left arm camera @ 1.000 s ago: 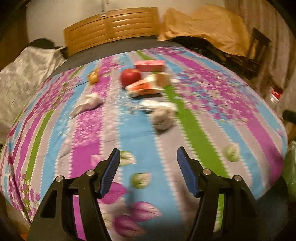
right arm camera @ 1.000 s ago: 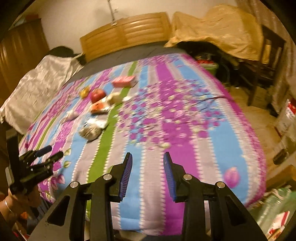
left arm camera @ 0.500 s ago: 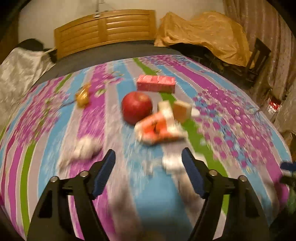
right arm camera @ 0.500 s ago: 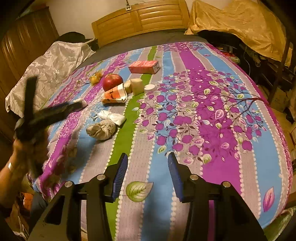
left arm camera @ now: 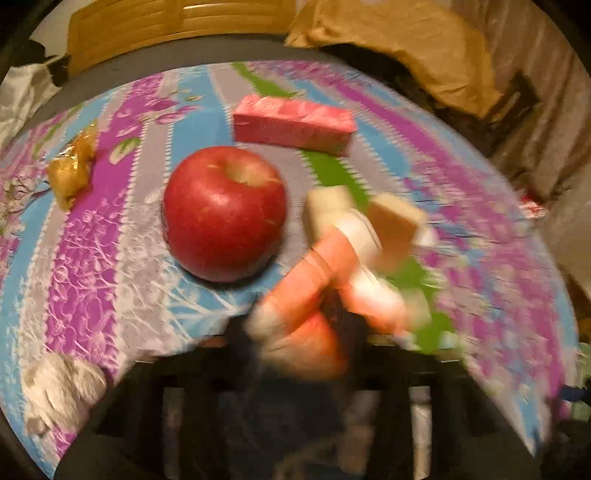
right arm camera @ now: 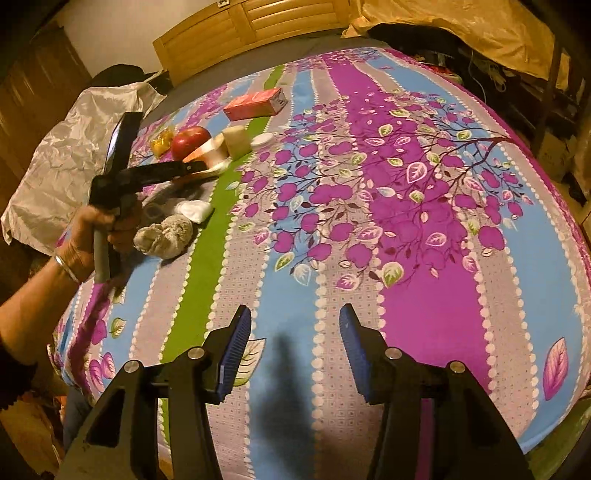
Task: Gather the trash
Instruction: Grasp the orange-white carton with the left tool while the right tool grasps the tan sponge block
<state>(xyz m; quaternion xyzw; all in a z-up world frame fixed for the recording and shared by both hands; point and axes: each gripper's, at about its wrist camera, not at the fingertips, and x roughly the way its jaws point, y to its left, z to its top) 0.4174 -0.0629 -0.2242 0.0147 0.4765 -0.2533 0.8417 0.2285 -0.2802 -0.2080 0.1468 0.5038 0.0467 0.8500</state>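
Note:
My left gripper [left arm camera: 295, 328] is badly blurred, its jaws closing on a crumpled orange and white wrapper [left arm camera: 317, 273] that sits squeezed between them beside a red apple [left arm camera: 225, 212]. From the right wrist view, a hand holds that left gripper [right arm camera: 199, 171] with its tips at the wrapper [right arm camera: 210, 149]. A yellow wrapper [left arm camera: 70, 170], a crumpled grey tissue [right arm camera: 166, 234] and a white tissue [right arm camera: 195, 210] lie nearby. My right gripper [right arm camera: 293, 347] hangs open over the bare bedspread, nothing between its fingers.
A pink box [left arm camera: 295, 127], beige blocks [left arm camera: 397, 221] and a white lid [right arm camera: 263, 139] lie on the striped floral bedspread [right arm camera: 406, 295]. A wooden headboard [right arm camera: 258, 22] stands behind. Silver cloth [right arm camera: 66, 158] lies left; tan-covered furniture [right arm camera: 461, 26] stands right.
The left gripper moved forward over the bed to the apple and the wrapper, and its jaws narrowed around the wrapper. The right gripper sank closer to the bedspread and widened.

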